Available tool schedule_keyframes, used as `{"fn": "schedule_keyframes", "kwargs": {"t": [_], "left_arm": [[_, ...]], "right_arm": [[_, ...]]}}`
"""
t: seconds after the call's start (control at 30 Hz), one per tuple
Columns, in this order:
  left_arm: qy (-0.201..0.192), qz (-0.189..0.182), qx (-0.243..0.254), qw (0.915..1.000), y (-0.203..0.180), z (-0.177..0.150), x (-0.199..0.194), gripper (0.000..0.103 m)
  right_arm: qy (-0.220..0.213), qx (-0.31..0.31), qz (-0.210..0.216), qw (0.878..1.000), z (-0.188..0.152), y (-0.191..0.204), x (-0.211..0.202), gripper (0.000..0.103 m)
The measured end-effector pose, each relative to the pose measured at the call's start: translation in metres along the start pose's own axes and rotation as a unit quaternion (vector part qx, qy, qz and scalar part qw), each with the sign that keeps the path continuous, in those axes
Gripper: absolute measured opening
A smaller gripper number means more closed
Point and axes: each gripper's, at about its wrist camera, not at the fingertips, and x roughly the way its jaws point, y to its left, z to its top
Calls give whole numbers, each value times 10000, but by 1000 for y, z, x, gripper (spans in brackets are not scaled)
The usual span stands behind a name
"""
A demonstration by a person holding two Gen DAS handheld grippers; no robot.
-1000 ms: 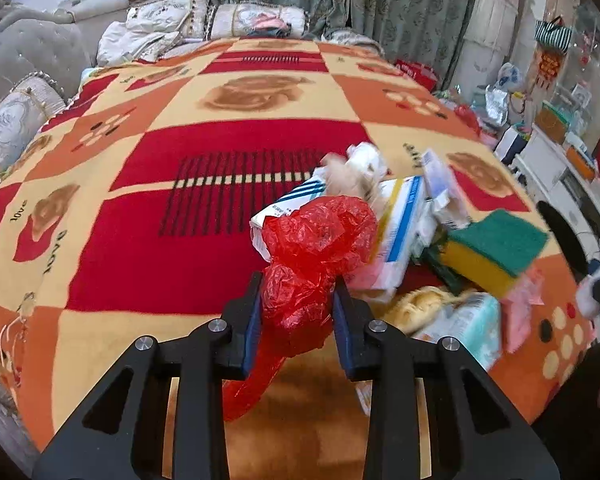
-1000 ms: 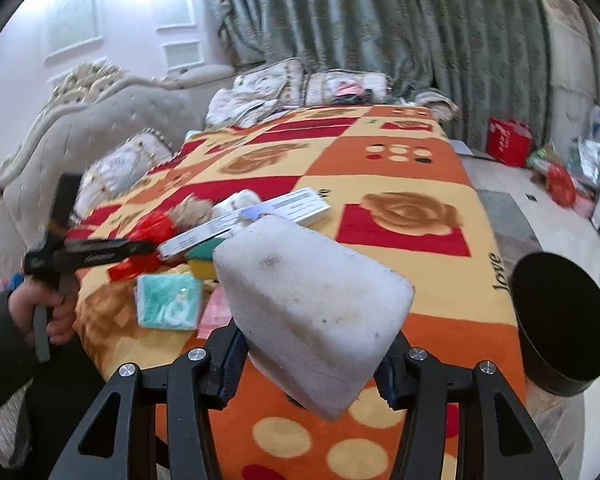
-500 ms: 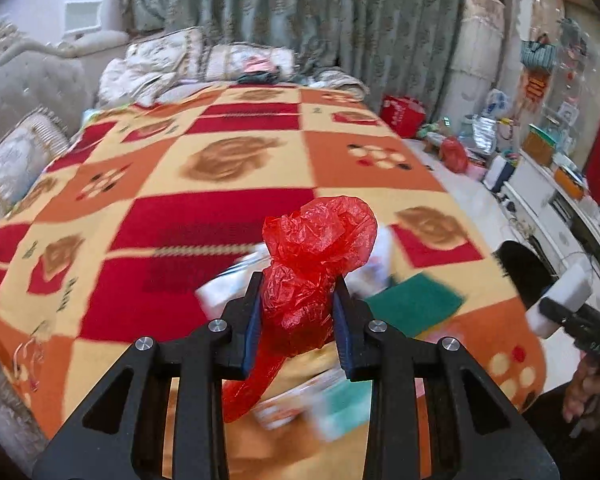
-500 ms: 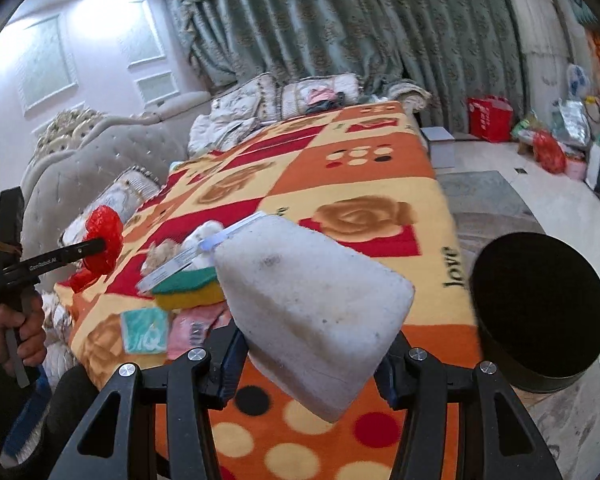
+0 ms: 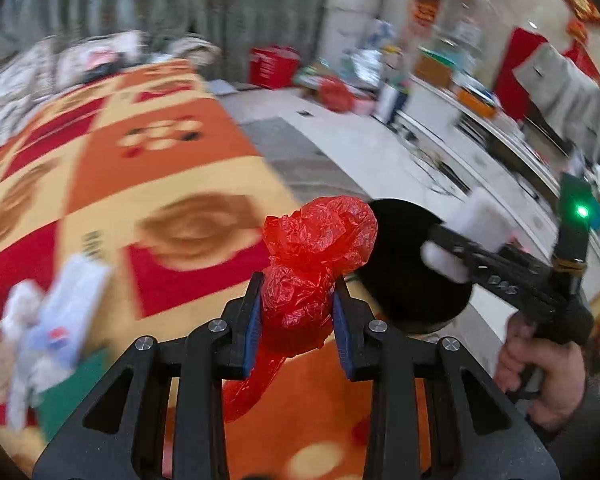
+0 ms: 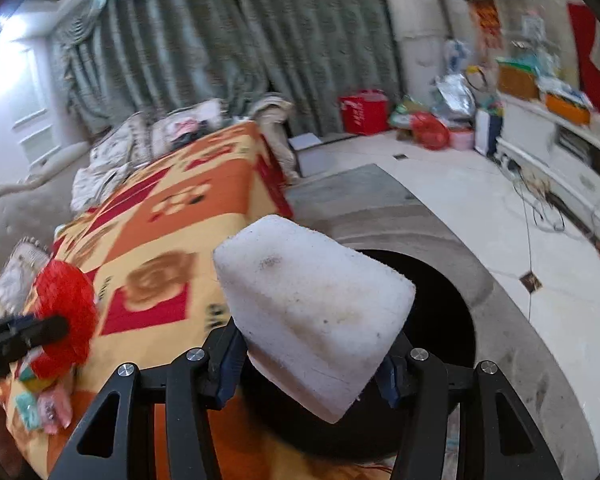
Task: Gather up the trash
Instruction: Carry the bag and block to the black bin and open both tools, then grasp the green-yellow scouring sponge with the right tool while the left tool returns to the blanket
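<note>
My left gripper point(image 5: 298, 310) is shut on a crumpled red plastic bag point(image 5: 316, 248), held above the bed's corner and just left of the black round bin point(image 5: 404, 280) on the floor. My right gripper point(image 6: 312, 364) is shut on a white foam block point(image 6: 312, 300), held over the bin's dark opening point(image 6: 432, 312). The right gripper with the block also shows in the left wrist view point(image 5: 476, 224). The red bag also shows at the left of the right wrist view point(image 6: 64, 312).
The bed has an orange, red and yellow blanket point(image 5: 160, 184). Loose trash, a white box and a green sponge lie at its left corner point(image 5: 48, 312). Small packets lie on the bed point(image 6: 40, 404). Red bags and clutter stand on the tiled floor by a white cabinet point(image 6: 428, 128).
Both grippers have swung right, away from the trash pile toward the black bin. The white block is now over the bin opening; the red bag is beside the bin.
</note>
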Motion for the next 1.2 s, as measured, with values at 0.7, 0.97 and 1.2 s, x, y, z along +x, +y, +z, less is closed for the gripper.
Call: {"fn": "schedule_keyframes", "kwargs": {"t": [0.7,0.97,1.2], "left_arm": [[414,-360,361,9978,-58,35,94,62],[-85,-14,-349,9994,6,8,15,62],[-426,742,-673,9941,88,-52,-78,62]], "right_arm": [[390,930,-542,9934,-4,-63,22,74],[123,649,-461,9968,0,-29,13,74],[-51,40,380,9993,-6,47,-3,74]]}}
